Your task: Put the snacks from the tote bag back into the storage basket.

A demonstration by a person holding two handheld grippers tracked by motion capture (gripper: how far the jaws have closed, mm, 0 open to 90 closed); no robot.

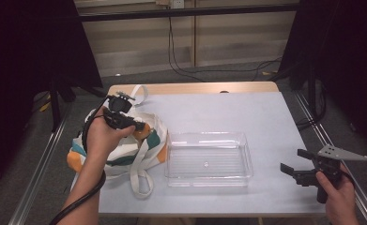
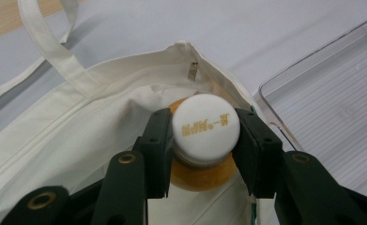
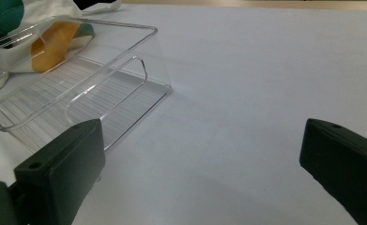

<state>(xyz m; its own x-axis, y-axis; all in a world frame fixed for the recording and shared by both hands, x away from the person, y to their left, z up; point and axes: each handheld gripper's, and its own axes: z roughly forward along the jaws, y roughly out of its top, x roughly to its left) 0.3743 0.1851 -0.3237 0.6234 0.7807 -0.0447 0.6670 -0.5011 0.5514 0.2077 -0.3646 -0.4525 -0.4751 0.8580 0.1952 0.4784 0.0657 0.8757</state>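
Bottle [image 2: 204, 140] clamped in left gripper [image 2: 205, 152] (inside tote bag [image 2: 78, 131])

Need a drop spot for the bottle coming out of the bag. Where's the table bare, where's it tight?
Bare: the table behind the clear tray, and the strip between the tray and the right gripper. The tray itself is empty. Crowded: the left edge, where the tote bag and its straps lie against the tray, with the left gripper clamped on the bottle.
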